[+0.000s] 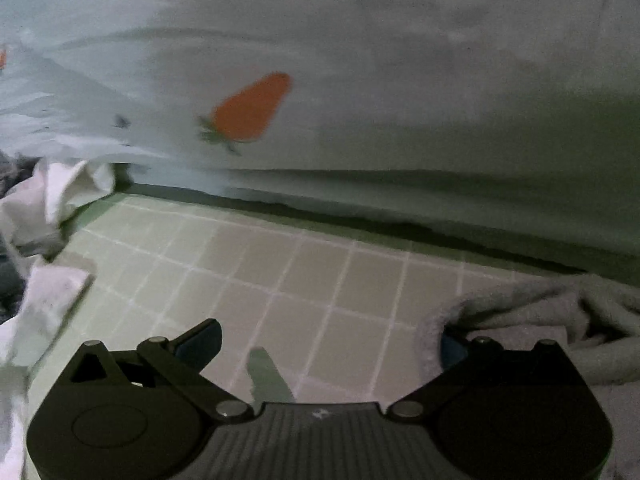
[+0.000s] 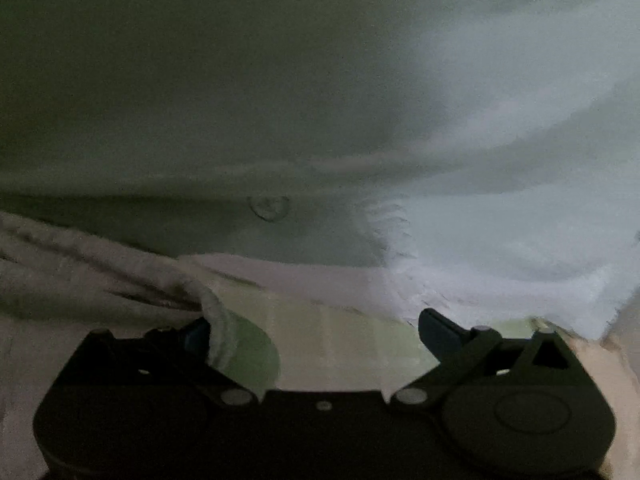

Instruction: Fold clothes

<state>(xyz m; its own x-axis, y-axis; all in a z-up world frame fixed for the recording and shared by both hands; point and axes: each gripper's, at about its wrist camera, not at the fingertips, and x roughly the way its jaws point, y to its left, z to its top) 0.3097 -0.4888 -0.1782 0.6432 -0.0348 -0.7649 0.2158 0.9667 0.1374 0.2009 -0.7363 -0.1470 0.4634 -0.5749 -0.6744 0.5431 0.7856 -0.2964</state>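
In the left wrist view my left gripper (image 1: 326,346) is open wide, low over a green checked surface (image 1: 304,272). A grey fleecy garment (image 1: 540,320) lies bunched at the right and covers the tip of the right finger. In the right wrist view my right gripper (image 2: 316,334) is open too, with nothing pressed between its pads. The same grey fleecy garment (image 2: 80,276) comes in from the left, and its rolled edge drapes over the left fingertip. A white cloth with a frayed edge (image 2: 500,248) lies just beyond the right finger.
A pale sheet with an orange fruit print (image 1: 250,110) hangs like a wall behind the checked surface. Crumpled white clothes (image 1: 44,216) pile up at the left edge. A pale fabric with a button (image 2: 270,206) fills the dim background of the right wrist view.
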